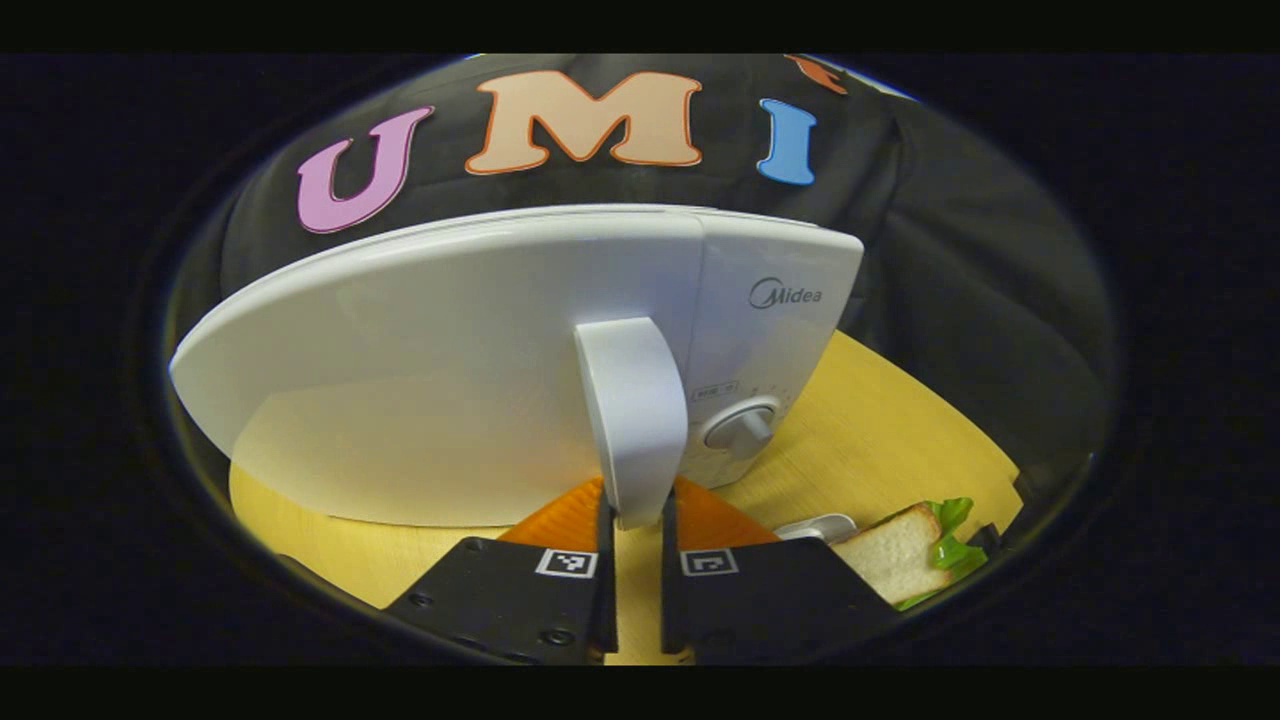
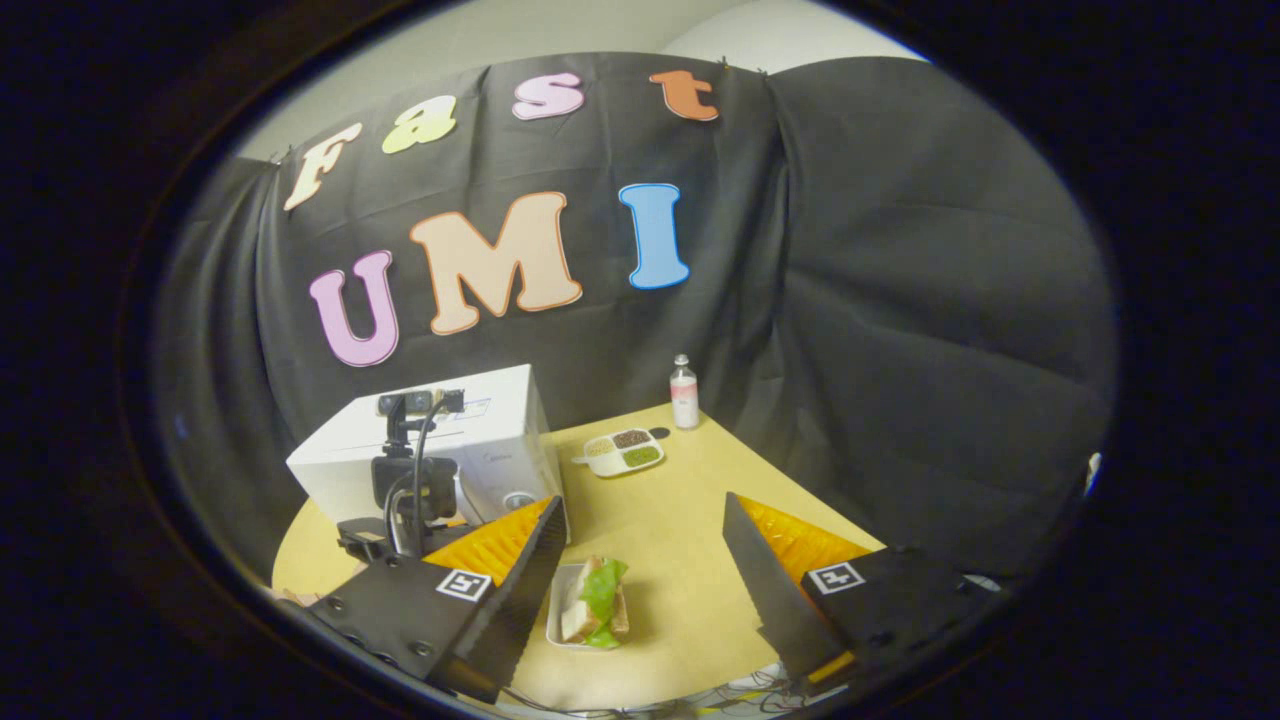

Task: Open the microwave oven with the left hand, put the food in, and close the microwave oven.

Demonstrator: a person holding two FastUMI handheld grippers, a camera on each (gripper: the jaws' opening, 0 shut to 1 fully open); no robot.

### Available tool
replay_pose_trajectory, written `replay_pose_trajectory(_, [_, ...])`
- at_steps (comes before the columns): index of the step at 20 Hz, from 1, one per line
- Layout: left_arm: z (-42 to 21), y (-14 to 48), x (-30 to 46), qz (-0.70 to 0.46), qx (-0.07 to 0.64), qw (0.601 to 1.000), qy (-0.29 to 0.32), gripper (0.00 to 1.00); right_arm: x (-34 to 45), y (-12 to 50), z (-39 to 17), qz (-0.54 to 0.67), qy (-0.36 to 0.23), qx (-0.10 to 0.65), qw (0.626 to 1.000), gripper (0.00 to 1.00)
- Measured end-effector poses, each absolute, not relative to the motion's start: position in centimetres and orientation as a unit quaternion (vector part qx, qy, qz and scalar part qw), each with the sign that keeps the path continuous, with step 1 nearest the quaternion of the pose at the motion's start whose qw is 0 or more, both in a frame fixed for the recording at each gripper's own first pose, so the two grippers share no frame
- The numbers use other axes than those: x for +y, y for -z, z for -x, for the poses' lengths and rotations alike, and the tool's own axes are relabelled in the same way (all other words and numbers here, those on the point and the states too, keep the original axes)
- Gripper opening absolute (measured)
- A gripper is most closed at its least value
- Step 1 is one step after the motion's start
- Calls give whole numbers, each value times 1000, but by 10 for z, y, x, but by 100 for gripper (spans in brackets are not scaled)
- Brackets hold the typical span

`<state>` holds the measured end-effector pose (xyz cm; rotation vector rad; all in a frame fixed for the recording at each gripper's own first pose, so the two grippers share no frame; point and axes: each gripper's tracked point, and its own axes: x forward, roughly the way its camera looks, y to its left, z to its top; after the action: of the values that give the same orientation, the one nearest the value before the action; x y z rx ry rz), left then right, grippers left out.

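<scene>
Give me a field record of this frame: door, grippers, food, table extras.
microwave door: looks shut
door handle: between the left gripper fingers, which stand close on both sides
right gripper: open, held above the sandwich
sandwich: on a white plate, not yet in the microwave
table extras: bottle, divided dish
</scene>
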<state>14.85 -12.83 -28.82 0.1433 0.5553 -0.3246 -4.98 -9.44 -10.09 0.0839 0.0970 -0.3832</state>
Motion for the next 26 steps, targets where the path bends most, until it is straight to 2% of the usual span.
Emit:
replay_pose_trajectory(5, [-148, 288, -128, -69, 270, 947, 156, 11, -90, 101, 54, -35, 183, 50, 981, 99])
replay_pose_trajectory(16, [-146, 287, -126, -60, 261, 954, 137, 7, -93, 104, 60, -37, 174, 52, 983, 99])
replay_pose_trajectory(18, [-124, 293, -123, -48, 281, 949, 133, 6, -90, 108, 57, -35, 165, 59, 984, 98])
replay_pose_trajectory(19, [-107, 288, -119, -48, 268, 952, 141, 6, -89, 109, 54, -34, 161, 63, 984, 91])
replay_pose_trajectory(22, [-69, 290, -108, -68, 247, 951, 173, 6, -78, 117, 46, -40, 138, 77, 987, 92])
replay_pose_trajectory(23, [-57, 290, -103, -66, 247, 950, 177, 8, -73, 121, 44, -42, 128, 82, 987, 98])
replay_pose_trajectory(24, [-46, 291, -98, -65, 251, 949, 178, 9, -68, 125, 42, -43, 119, 90, 988, 92])
replay_pose_trajectory(26, [-29, 291, -87, -71, 252, 949, 177, 11, -57, 136, 38, -42, 97, 108, 988, 92])
